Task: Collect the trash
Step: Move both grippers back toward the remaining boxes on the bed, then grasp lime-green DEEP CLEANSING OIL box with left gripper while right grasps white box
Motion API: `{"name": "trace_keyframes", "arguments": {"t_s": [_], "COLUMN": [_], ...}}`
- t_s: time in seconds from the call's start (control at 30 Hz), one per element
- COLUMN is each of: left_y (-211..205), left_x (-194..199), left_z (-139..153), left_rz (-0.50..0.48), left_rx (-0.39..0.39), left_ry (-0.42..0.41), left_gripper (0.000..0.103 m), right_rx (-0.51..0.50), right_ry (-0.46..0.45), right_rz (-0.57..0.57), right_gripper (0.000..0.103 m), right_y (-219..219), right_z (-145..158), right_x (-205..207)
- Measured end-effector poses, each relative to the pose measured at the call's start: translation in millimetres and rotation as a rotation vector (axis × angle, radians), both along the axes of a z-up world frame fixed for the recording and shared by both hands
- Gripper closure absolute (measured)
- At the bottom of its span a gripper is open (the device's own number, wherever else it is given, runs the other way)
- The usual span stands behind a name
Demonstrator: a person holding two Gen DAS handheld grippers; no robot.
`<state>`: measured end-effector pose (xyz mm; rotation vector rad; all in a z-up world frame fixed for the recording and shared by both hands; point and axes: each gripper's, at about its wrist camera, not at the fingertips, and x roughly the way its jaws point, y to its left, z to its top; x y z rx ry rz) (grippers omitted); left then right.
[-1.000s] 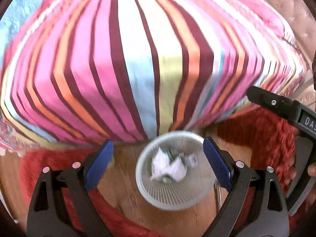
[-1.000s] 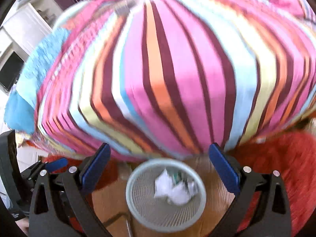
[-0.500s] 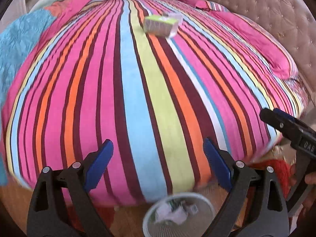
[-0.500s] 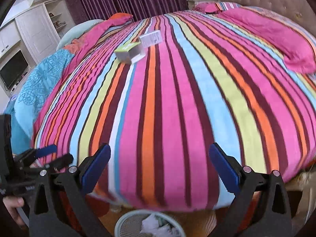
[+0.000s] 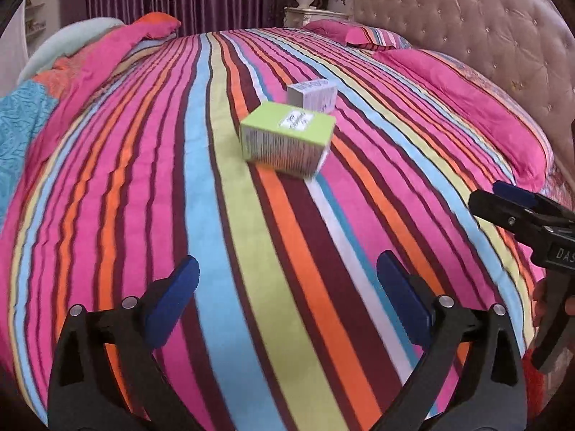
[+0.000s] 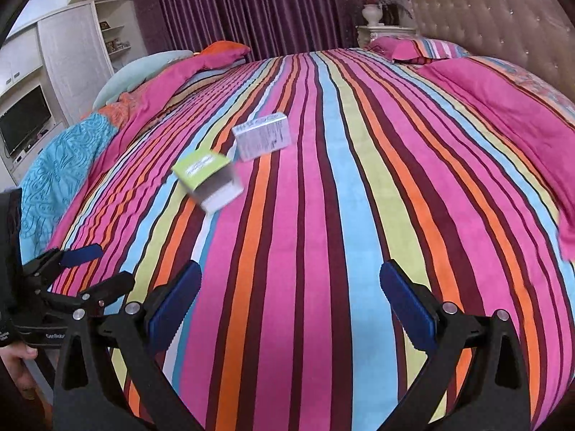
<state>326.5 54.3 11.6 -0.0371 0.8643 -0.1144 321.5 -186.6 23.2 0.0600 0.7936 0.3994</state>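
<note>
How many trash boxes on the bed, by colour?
Green box: 1
White/grey box: 1
Total: 2, both lying on the striped bedspread, neither held by a gripper.

Green box (image 5: 287, 142) print blurred; white box (image 5: 313, 95) partly hidden behind it.

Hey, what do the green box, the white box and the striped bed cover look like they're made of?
Green box: likely thin matte cardboard, with sharp folded edges, printed text and an open end in the right wrist view. White box: probably the same printed carton, slightly glossier. Striped bed cover: woven fabric, matte, seemingly cotton; it sags softly and wrinkles finely.
</note>
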Motion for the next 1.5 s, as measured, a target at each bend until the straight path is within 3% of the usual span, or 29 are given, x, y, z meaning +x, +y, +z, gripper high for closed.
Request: {"name": "trace_keyframes", "arguments": {"t_s": [0.33,0.63,0.97,1.2,1.43,1.5], "left_y": [4,0,-2,3,4,3], "left_x": [64,104,129,147,155,154], "left_z": [-9,-16,-26,-31,-37,-37], "left_rz": [-0.041,-0.087,-0.13,-0.148,-0.115,-0.102], "left_rx": [-0.044,-0.037,-0.042,-0.083,-0.118,-0.108], "left_ry": [-0.016,-0.023,-0.039,-0.028,0.012,0.011], "left_gripper": [0.007,0.007,0.007,0.007,0.007,0.011], "right_rx": [0.02,-0.004,-0.111,-0.11,-0.04,-0.04], "right_ry": [0.023,0.021,0.006,0.016,0.1,0.124], "right_rz": [0.135,0.195,0.306,0.271,0.234,0.226], "right_gripper": [0.008,0.008,0.008,0.008,0.008,0.014], "right_y": [27,47,92,95,95,95], "right_z": [1,-1,-12,-22,-33,-36], "right_x": [69,115,152,178,187,187]}}
